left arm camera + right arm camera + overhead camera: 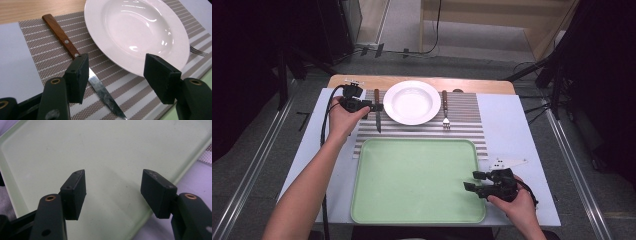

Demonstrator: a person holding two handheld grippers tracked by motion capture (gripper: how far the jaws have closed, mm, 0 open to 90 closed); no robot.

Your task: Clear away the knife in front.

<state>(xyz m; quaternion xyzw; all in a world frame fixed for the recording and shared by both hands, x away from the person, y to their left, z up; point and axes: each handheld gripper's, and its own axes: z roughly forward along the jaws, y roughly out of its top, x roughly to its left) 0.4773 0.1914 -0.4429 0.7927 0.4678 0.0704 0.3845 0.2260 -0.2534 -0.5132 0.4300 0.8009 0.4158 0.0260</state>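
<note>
A white deep plate [411,101] [136,33] sits on a striped placemat [467,125] [45,57]. Left of it lies a knife [377,110] [82,67] with a wooden handle, right of it a fork [445,109] [198,51]. My left gripper [374,106] [116,75] hovers open over the knife blade beside the plate's rim, nothing pinched. A pale green tray [417,210] [37,157] lies in front. My right gripper [471,181] [113,192] stands open above the tray's near right corner, with nothing between its jaws.
The grey table top [512,130] carries the placemat and tray, with a wooden strip [422,80] along its far edge. Dark stands and cables stand on the floor around the table.
</note>
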